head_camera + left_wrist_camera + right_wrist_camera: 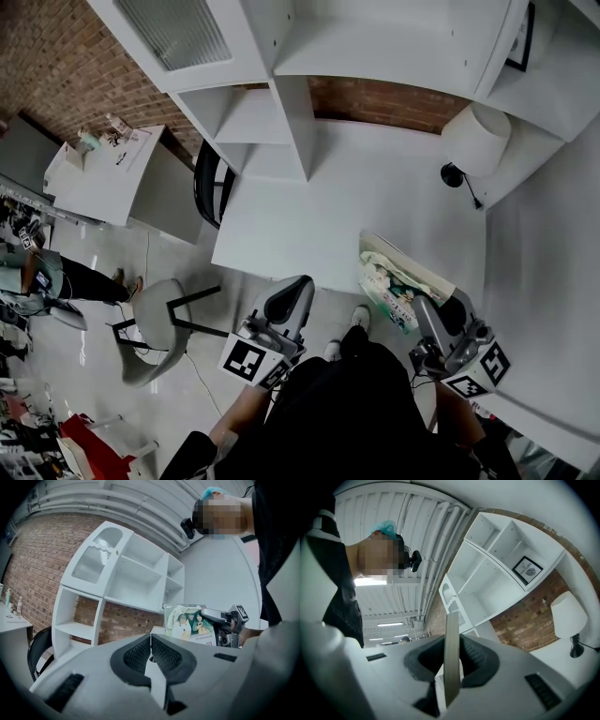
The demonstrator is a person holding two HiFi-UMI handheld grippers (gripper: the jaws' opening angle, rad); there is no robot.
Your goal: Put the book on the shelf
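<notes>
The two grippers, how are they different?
The right gripper's jaws pinch the book; the left gripper's jaws hold nothing. The right gripper's jaws are parted by the book's thickness; the left gripper's jaws touch each other. Both face the white shelf.

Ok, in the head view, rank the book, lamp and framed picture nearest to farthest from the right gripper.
1. Book, held by the right gripper.
2. Lamp, on the white surface beyond.
3. Framed picture, in the shelf, top right.
</notes>
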